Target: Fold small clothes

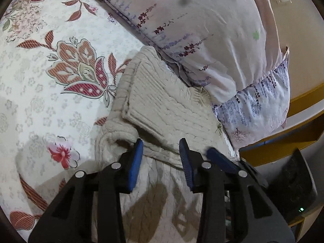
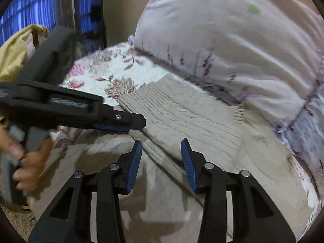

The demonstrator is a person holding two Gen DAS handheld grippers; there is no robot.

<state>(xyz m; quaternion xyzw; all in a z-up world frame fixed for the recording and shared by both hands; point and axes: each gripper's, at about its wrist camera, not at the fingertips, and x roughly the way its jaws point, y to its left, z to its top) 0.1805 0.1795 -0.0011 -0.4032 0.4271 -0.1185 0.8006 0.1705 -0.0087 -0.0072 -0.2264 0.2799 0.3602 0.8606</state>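
The left hand-held gripper [image 1: 161,147] points forward and down, and its two blue-padded fingers stand well apart with nothing between them. The right hand-held gripper [image 2: 161,148] has the same pose, its jaws spread wide and gripping nothing. In the right wrist view the left hand-held gripper reaches in from the left side, and the person's left hand [image 2: 30,162] clasps its handle.

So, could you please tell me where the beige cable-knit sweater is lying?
The beige cable-knit sweater lies centre in both views on the floral bedspread, against the lavender-print pillow.
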